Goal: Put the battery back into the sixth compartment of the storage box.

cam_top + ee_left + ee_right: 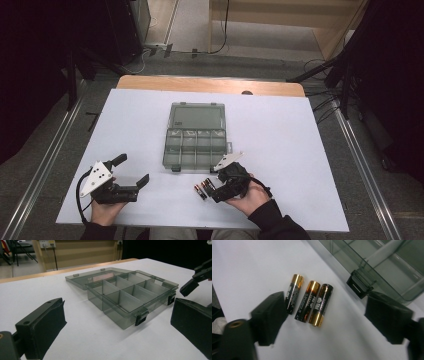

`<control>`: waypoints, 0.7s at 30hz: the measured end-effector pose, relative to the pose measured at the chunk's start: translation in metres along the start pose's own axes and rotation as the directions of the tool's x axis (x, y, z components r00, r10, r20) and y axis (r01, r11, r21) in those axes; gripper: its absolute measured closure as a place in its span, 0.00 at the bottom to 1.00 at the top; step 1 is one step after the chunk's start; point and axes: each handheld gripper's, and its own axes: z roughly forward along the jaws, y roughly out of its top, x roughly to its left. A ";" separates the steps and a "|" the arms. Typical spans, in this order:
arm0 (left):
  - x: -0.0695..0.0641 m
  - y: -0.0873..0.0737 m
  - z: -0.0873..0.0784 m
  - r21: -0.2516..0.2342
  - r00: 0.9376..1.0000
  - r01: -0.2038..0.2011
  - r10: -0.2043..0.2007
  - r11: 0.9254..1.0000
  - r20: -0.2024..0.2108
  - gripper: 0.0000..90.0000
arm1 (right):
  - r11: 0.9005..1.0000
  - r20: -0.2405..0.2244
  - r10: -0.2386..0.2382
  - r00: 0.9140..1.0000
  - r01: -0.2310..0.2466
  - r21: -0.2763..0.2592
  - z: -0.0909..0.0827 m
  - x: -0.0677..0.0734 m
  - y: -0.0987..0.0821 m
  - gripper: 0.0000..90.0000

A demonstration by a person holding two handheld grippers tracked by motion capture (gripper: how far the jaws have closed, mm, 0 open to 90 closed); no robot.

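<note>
**Jaws straddle three batteries, short of a grip**

The jaws of the right gripper (322, 322) stand apart on either side of three batteries (309, 301), and no pad presses on any of them, though the left-hand jaw in the right gripper view sits just beside the outermost cell, perhaps brushing it. The batteries lie side by side on the counter (280, 130), touching, their long axes parallel and pointing away from the gripper, so the jaws would close across their width. In the high view they rest near the front edge, just left of the right gripper and near the front right corner of the open box (195, 145). My guess is that the coming move is a pinch on one cell or the bunch, then a lift into a compartment. The left gripper (131, 172), jaws wide apart and holding nothing, sits well to the left, so the right hand is clearly the nearer.
</note>
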 end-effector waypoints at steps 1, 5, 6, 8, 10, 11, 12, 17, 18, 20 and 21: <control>0.000 0.000 0.000 0.000 1.000 0.000 0.000 1.000 0.000 0.00 | 1.000 -0.007 0.009 1.000 -0.009 0.008 0.000 0.000 0.001 0.35; 0.001 0.000 -0.001 -0.004 1.000 0.002 -0.002 1.000 0.000 0.00 | 0.999 -0.009 0.035 0.999 -0.034 0.039 0.002 -0.001 0.003 0.47; 0.001 0.000 -0.001 -0.004 1.000 0.002 -0.002 1.000 0.000 0.00 | 0.999 -0.009 0.035 0.999 -0.034 0.039 0.002 -0.001 0.003 0.47; 0.000 0.000 0.000 -0.003 1.000 0.001 -0.001 1.000 0.000 0.00 | 0.997 -0.011 0.038 0.999 -0.037 0.060 0.004 0.001 0.007 0.56; 0.000 0.000 0.000 -0.004 1.000 0.002 -0.002 1.000 0.001 0.00 | 0.997 -0.009 0.035 0.999 -0.034 0.074 0.006 0.002 0.008 0.59; 0.000 0.000 0.000 -0.004 1.000 0.002 -0.002 1.000 0.001 0.00 | 0.995 -0.004 0.041 0.999 -0.040 0.087 0.006 0.002 0.009 0.60; 0.000 0.000 -0.001 -0.004 1.000 0.002 -0.002 1.000 0.001 0.00 | 0.995 0.003 0.041 0.999 -0.041 0.094 0.007 0.002 0.010 0.61; 0.000 0.000 0.000 -0.005 1.000 0.001 -0.001 1.000 0.003 0.00 | 0.984 0.027 0.088 0.996 -0.091 0.156 0.014 0.000 0.011 0.70; 0.000 0.000 0.000 -0.005 1.000 0.001 -0.001 1.000 0.003 0.00 | 0.984 0.027 0.088 0.996 -0.091 0.156 0.014 0.000 0.011 0.70; 0.000 0.000 0.000 -0.003 1.000 0.001 -0.001 1.000 0.001 0.00 | 0.981 0.032 0.098 0.995 -0.102 0.168 0.015 -0.001 0.011 0.75; 0.000 0.000 -0.001 -0.003 1.000 0.001 -0.001 1.000 0.001 0.00 | 0.979 0.033 0.109 0.994 -0.113 0.172 0.015 -0.001 0.011 0.78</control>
